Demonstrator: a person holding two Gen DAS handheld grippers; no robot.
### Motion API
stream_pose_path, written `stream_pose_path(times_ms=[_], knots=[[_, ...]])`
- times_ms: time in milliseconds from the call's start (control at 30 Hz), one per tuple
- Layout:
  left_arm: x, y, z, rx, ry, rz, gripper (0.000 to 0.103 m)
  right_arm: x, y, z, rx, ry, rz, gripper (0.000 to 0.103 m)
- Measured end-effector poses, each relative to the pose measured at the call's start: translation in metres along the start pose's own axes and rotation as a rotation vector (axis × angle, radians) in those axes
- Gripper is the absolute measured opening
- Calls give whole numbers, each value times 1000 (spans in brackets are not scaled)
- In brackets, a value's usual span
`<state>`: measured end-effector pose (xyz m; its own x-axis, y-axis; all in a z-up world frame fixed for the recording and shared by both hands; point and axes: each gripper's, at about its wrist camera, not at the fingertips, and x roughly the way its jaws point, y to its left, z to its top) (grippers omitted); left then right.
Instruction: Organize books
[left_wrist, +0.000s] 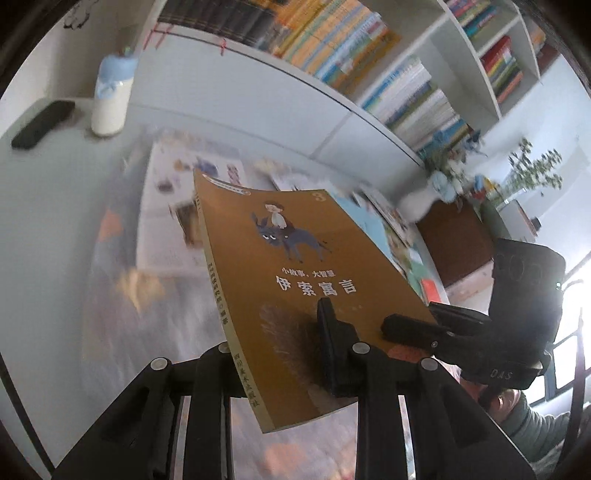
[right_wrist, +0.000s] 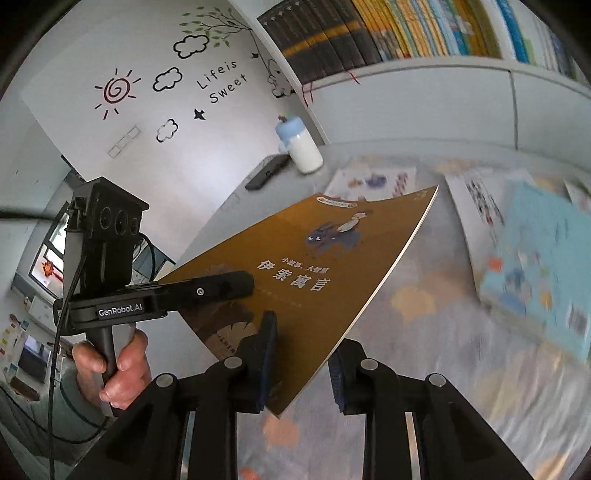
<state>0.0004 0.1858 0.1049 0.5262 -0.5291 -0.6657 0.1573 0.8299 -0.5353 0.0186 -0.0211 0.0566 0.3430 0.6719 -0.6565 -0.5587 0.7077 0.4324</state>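
Note:
A brown paperback (left_wrist: 295, 280) with a donkey-rider drawing on its cover hangs tilted above the table, held from both sides. My left gripper (left_wrist: 280, 332) is shut on its lower part near the spine; one finger (left_wrist: 330, 332) lies on the cover and the other is hidden beneath. My right gripper (right_wrist: 303, 343) is shut on the same book (right_wrist: 325, 258) at its lower page edge, with a pad on each face. The right gripper (left_wrist: 406, 326) reaches in from the right in the left wrist view. The left gripper (right_wrist: 229, 284), in a hand, shows at the left in the right wrist view.
Loose books lie on the patterned table: an open white picture book (left_wrist: 173, 206) and a light blue book (right_wrist: 535, 266). A blue-capped white bottle (right_wrist: 301, 147) and a black case (right_wrist: 267, 171) stand at the far corner. White bookshelves (left_wrist: 332, 44) full of books rise behind.

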Motion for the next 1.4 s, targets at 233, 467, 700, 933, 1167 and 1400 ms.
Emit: stream_pose_path(times_ms=[233, 467, 700, 933, 1167, 1400], knots=[[33, 46, 52, -26, -37, 24, 22, 55, -22, 65, -42, 4, -7, 25], [81, 91, 72, -85, 7, 27, 22, 121, -67, 97, 15, 70, 16, 25], [102, 108, 66, -124, 44, 26, 22, 157, -96, 97, 92, 114, 21, 25], [107, 115, 53, -145, 77, 26, 22, 174, -106, 81, 148, 156, 5, 26], [95, 125, 44, -188, 71, 31, 23, 167, -120, 75, 244, 135, 22, 26], [81, 133, 55, -210, 55, 151, 23, 169, -114, 71, 317, 96, -1, 28]])
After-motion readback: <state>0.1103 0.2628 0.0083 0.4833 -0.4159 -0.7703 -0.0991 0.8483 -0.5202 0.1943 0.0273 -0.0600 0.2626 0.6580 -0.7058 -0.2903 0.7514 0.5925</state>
